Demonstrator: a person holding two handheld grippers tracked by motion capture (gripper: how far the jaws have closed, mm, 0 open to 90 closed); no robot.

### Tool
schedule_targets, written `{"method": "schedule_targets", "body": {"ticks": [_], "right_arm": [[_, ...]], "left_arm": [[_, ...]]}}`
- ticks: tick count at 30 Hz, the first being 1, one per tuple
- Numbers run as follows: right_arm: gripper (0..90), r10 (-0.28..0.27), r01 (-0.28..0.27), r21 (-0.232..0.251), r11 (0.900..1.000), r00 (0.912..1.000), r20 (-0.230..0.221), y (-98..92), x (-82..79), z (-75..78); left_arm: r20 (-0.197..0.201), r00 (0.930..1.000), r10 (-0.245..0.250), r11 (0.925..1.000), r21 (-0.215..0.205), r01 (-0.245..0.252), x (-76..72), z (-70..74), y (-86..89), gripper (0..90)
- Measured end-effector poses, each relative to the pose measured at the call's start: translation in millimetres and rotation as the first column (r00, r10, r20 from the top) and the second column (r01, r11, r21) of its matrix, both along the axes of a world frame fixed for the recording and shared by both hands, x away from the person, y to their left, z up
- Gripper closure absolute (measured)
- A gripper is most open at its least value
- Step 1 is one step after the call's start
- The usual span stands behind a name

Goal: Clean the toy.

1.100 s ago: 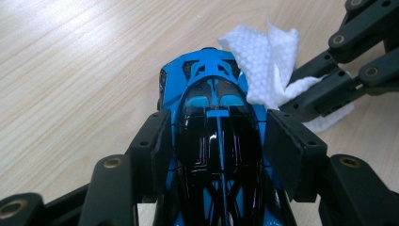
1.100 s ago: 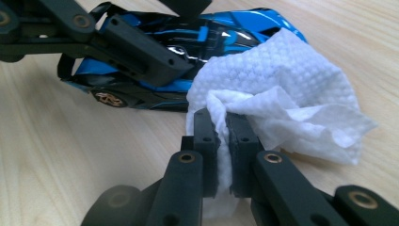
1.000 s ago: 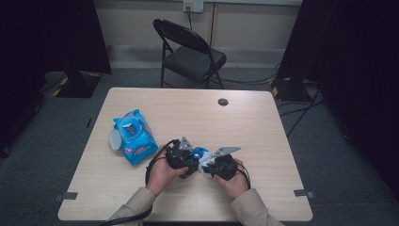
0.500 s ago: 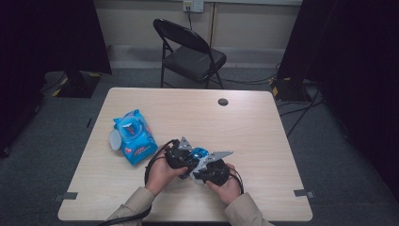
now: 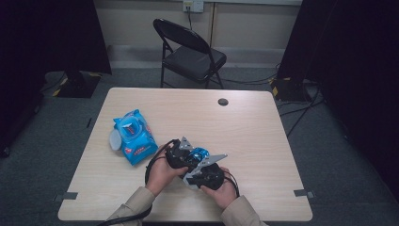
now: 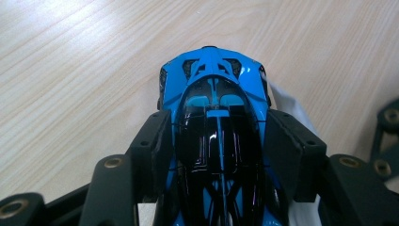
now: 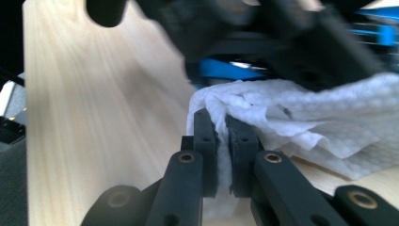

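1. Toy car (image 6: 217, 141), blue and black, sits clamped by its sides between the fingers (image 6: 153, 150) of the left gripper (image 5: 181, 155), just above the pale wood counter (image 5: 263, 136).
2. White wipe (image 7: 301, 117) hangs pinched in the right gripper (image 7: 222, 141), whose fingers (image 7: 206, 136) are pressed together on a fold of it, touching the toy car's underside.
3. Both hands meet near the counter's front edge, the right gripper just beside the toy car.
4. Blue wipes pack (image 5: 134, 136) lies on the counter to the left of the toy car, apart from it.
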State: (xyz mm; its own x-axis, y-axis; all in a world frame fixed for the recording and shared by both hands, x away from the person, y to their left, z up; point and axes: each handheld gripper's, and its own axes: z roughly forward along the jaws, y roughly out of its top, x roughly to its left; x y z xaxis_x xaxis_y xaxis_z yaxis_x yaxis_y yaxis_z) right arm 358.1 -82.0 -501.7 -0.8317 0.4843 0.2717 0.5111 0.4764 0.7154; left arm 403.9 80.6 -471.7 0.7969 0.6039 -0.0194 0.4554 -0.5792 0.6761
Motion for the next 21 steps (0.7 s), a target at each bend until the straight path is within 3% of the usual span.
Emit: {"method": "schedule_targets", "body": {"ticks": [13, 21], "right_arm": [[85.0, 0.078, -0.077, 0.038, 0.996, 0.9969, -0.011, 14.9, -10.9, -2.7], [85.0, 0.079, -0.078, 0.029, 0.996, 0.9969, -0.005, 3.1, -12.3, 2.7]], "left_arm": [[0.002, 1.0000, -0.003, 1.0000, -0.003, 0.003, -0.4, -0.2, 0.6, 43.2], [0.002, 1.0000, 0.002, 0.9999, -0.012, -0.002, -1.0, -1.0, 1.8, 43.3]]}}
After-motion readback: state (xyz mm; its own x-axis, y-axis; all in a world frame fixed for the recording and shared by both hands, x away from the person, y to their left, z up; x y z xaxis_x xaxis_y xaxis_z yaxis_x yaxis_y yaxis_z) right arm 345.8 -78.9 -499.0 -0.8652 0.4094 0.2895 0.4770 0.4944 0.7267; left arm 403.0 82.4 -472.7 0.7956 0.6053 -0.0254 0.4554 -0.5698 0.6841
